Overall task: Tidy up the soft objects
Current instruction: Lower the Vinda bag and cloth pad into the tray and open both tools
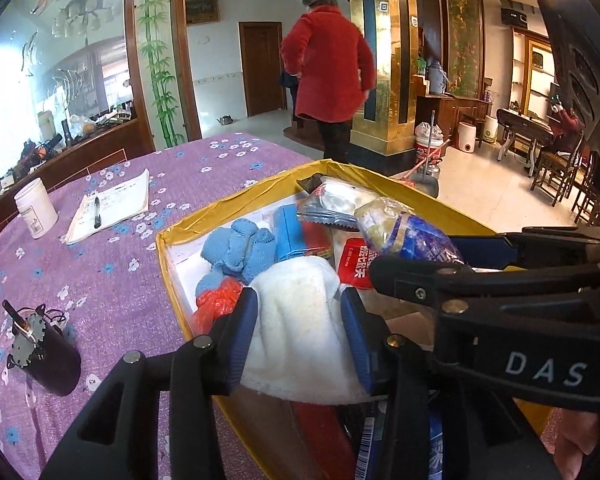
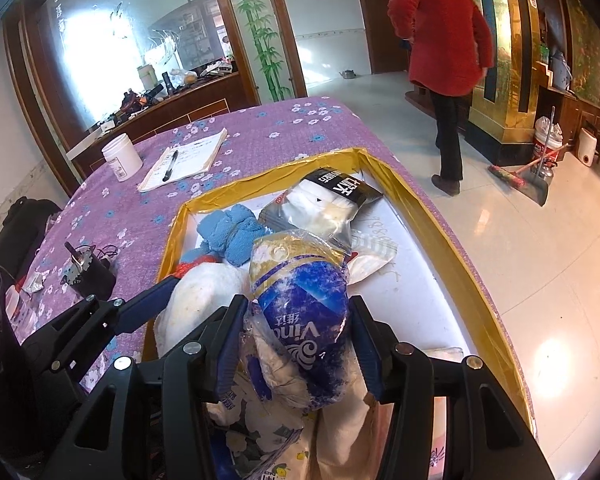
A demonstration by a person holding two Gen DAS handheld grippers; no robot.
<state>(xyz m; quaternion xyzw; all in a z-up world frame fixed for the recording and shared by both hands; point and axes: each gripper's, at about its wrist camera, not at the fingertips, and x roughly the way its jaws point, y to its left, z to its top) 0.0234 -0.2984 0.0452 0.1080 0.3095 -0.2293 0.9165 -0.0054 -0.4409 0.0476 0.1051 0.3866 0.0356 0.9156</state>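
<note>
In the left wrist view, the box [image 1: 172, 240] fills the centre and lower right, resting on the surface [image 1: 112, 280]. Inside it, the towel [image 1: 296, 312] lies low at centre, the knitted cloth [image 1: 240, 248] up and left of it, the tissue pack [image 1: 412, 236] to its upper right. Outside the box, the notebook [image 1: 112, 204] and jar [image 1: 36, 208] sit at upper left, the motor [image 1: 48, 348] at lower left.

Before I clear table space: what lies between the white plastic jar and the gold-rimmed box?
In both views, a paper notebook with a black pen on it.

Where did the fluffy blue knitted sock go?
The fluffy blue knitted sock lies inside the gold-edged box, near its far left corner in both views, just beyond the white fleece cloth and the orange plastic bag.
</note>
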